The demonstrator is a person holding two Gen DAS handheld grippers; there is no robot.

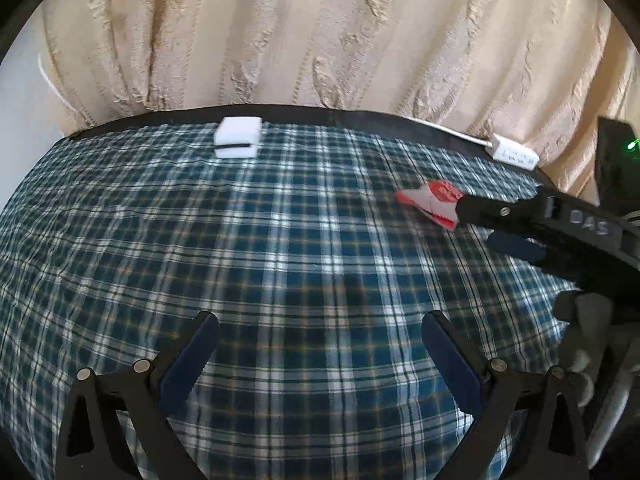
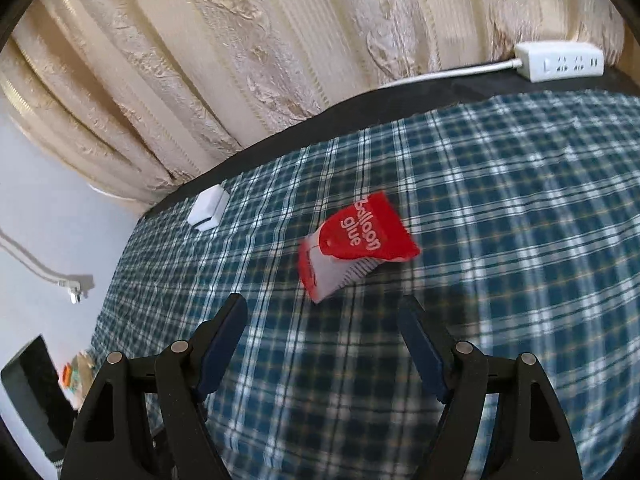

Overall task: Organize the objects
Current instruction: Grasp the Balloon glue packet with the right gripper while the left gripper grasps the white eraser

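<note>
Cream curtains point(image 2: 248, 40) back the plaid-clothed bench point(image 2: 500, 240). The flat red-and-white balloon-glue packet point(image 2: 352, 244) looks light, floppy; pinch its edge. Both grippers, left point(image 1: 320, 334) and right point(image 2: 322, 320), have fingers apart, empty.

Soft daylight through the curtain point(image 1: 320, 32) — motion blur, fisheye-bent edges, dark corners.

A home room: cream brocade curtains point(image 1: 280, 32) behind a plaid-clothed table point(image 1: 280, 240).
</note>
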